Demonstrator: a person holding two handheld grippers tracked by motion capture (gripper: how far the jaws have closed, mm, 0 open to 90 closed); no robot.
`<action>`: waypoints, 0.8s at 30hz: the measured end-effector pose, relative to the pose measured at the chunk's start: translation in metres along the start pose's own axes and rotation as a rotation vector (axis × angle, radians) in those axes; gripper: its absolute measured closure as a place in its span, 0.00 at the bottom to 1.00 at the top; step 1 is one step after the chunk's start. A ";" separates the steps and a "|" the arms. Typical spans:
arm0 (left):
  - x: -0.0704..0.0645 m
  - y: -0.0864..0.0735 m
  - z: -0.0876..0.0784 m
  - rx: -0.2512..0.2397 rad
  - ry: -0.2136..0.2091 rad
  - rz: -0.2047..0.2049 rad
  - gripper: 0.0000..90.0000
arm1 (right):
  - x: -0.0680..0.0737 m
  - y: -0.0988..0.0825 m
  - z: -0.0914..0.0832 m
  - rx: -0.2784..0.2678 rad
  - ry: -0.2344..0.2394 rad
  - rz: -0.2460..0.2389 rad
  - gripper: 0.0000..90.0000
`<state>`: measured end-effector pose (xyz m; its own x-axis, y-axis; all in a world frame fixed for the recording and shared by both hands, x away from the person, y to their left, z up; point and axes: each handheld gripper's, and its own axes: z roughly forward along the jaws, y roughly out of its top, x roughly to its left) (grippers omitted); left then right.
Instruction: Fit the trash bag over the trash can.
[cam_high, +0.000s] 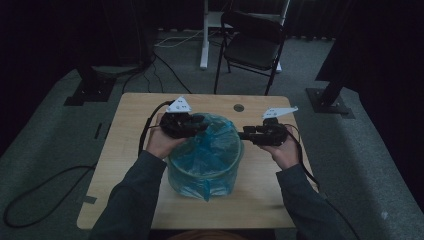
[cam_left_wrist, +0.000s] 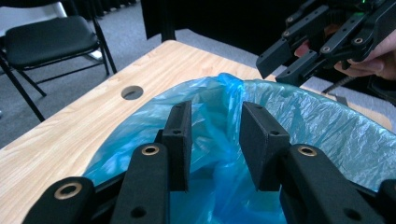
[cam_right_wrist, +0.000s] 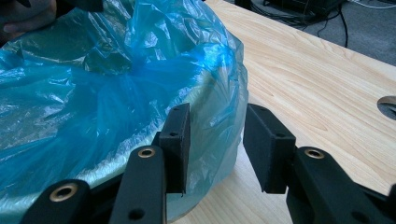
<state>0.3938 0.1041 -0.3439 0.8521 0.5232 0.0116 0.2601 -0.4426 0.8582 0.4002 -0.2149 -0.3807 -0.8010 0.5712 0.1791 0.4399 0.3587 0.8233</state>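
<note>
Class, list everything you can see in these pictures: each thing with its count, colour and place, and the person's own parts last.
bin: one, pale, middle of the table
bag: one, blue, lining the bin, folded over its rim
table: one, light wood, centre
hole: one, round, far side of the tabletop
chair: one, black, beyond the table
left gripper: one, black, open, over the bin's left rim
right gripper: one, black, open, beside the bin's right edge
sleeves: two, dark grey, bottom
</note>
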 end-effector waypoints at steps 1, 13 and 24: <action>0.000 0.000 0.000 0.000 0.000 0.000 0.72 | 0.000 0.000 0.000 0.000 0.000 0.000 0.68; -0.012 0.012 0.014 0.064 0.007 0.063 0.71 | -0.002 -0.003 0.000 -0.010 0.005 0.013 0.68; -0.021 0.014 0.038 0.216 0.057 0.140 0.70 | -0.003 -0.005 -0.001 -0.007 0.012 0.009 0.68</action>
<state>0.3966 0.0592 -0.3521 0.8613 0.4835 0.1561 0.2378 -0.6552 0.7171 0.3997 -0.2189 -0.3847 -0.8019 0.5655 0.1925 0.4440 0.3486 0.8254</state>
